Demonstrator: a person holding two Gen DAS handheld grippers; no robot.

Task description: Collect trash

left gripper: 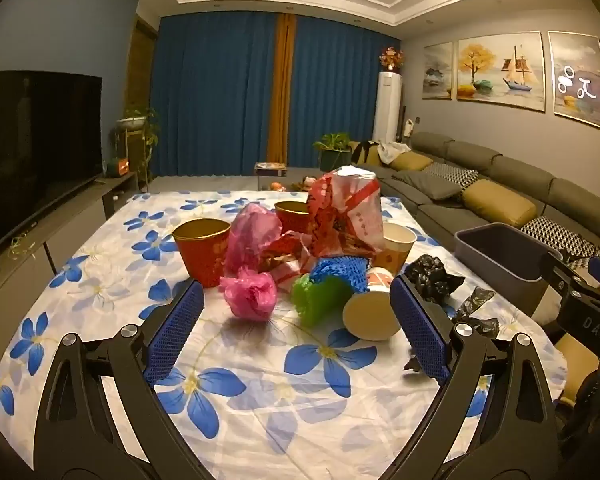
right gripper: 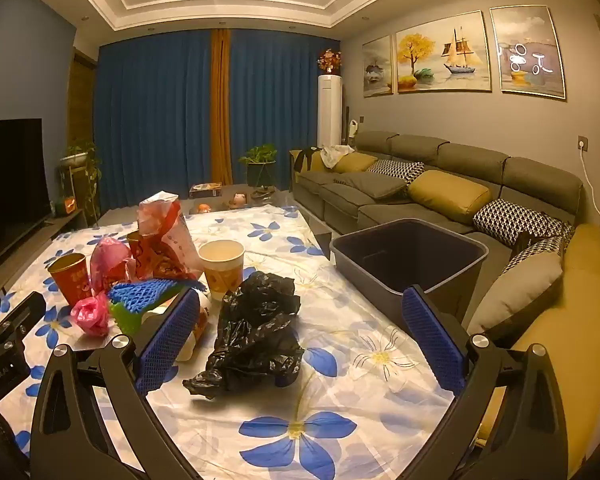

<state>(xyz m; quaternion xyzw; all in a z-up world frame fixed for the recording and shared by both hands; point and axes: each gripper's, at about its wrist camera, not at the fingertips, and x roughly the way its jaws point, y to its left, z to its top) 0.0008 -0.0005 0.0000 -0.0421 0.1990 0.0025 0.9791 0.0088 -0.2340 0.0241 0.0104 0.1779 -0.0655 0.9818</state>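
Your left hand-held gripper (left gripper: 298, 328) hangs with its jaws spread wide and nothing between them, low over the tabletop (left gripper: 260, 400) with its white cloth printed in blue flowers. Just ahead of its fingers sits the trash pile: a crumpled pink plastic bag (left gripper: 250, 294), a green foam net (left gripper: 320, 298) with a blue foam net (left gripper: 340, 272) behind it, and a paper cup lying on its side (left gripper: 370, 314), its open mouth facing you, close to the right finger. Farther back stand a red cup with a gold inside (left gripper: 203, 250), a second red cup (left gripper: 292, 214), a tall red-and-white plastic bag (left gripper: 346, 210) and an upright tan paper cup (left gripper: 396, 246).

Your right hand-held gripper (right gripper: 300, 332) is likewise wide open and holds nothing. A crumpled black plastic bag (right gripper: 256, 332) lies on the cloth between its two fingers, nearer the left one; whether that finger touches it you cannot tell from this view. The grey bin (right gripper: 408, 256) stands at the tabletop's right edge, beyond the right finger, open at the top, with the grey sofa (right gripper: 440, 176) and its cushions behind it. The rest of the pile sits left of the black bag.
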